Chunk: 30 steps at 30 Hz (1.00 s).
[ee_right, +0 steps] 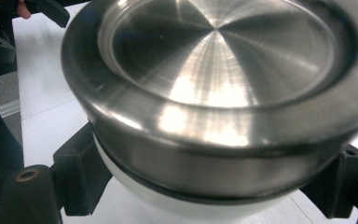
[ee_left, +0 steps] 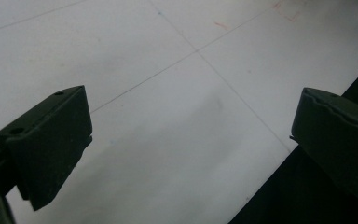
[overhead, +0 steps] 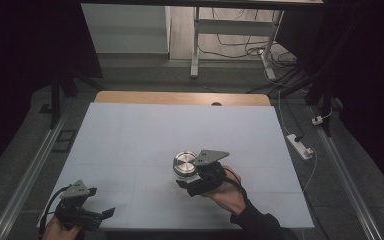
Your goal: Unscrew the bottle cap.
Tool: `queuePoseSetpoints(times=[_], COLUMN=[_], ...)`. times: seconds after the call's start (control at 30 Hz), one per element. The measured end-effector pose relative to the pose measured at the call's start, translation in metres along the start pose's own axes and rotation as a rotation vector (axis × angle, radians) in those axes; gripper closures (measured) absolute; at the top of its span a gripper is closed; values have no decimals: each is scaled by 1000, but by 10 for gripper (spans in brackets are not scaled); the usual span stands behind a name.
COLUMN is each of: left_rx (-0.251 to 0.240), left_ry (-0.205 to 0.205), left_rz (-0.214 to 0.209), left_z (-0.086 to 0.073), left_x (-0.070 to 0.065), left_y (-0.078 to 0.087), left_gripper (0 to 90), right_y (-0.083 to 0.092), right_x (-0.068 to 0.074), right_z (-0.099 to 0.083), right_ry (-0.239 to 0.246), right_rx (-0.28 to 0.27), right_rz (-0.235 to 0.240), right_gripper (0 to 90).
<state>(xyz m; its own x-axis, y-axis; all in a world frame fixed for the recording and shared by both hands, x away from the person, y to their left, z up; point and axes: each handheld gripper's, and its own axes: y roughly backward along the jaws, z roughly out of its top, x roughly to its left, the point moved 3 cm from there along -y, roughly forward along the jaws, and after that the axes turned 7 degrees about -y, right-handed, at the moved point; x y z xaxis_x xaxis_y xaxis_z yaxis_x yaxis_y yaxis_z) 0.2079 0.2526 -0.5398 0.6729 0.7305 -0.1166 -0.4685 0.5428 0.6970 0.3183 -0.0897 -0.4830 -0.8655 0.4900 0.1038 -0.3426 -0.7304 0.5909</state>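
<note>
Your right gripper (overhead: 191, 176) clamps a white jar with a steel lid (ee_right: 214, 88) just below the lid, near the middle of the white worktop (overhead: 145, 135). Lid on, contents hidden, no readable label. Left gripper (overhead: 96, 204) hangs wide and empty at the near-left edge.

A white sheet (overhead: 145, 135) covers a wooden table (overhead: 180, 98), leaving a bare strip along the far edge. Thin lines cross the sheet. A steel-lidded white jar (overhead: 185, 165) is near its middle.
</note>
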Motion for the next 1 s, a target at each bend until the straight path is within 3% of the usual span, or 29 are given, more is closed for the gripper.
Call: queuePoseSetpoints(times=[0.23,0.4,0.53,0.8,1.0], left_rx=[-43,-73,-101,-103,-110], left_ry=[-29,-62,-105,-168,-241], left_rz=[-20,-97,-131,-179,-174], left_z=[9,20,31,48,66], left_x=[-3,-8,-10,-13,-17], left_y=[2,-4,-10,-23,-30], left_gripper=[0,0,0,0,0], right_y=[1,2,3,2,3], right_x=[1,3,5,5,5], right_z=[0,1,1,1,1], right_ry=[1,9,9,8,8], right_rx=[-3,0,-3,-1,-1], right_rz=[4,7,10,15,18], right_gripper=[150,150,150,150,150])
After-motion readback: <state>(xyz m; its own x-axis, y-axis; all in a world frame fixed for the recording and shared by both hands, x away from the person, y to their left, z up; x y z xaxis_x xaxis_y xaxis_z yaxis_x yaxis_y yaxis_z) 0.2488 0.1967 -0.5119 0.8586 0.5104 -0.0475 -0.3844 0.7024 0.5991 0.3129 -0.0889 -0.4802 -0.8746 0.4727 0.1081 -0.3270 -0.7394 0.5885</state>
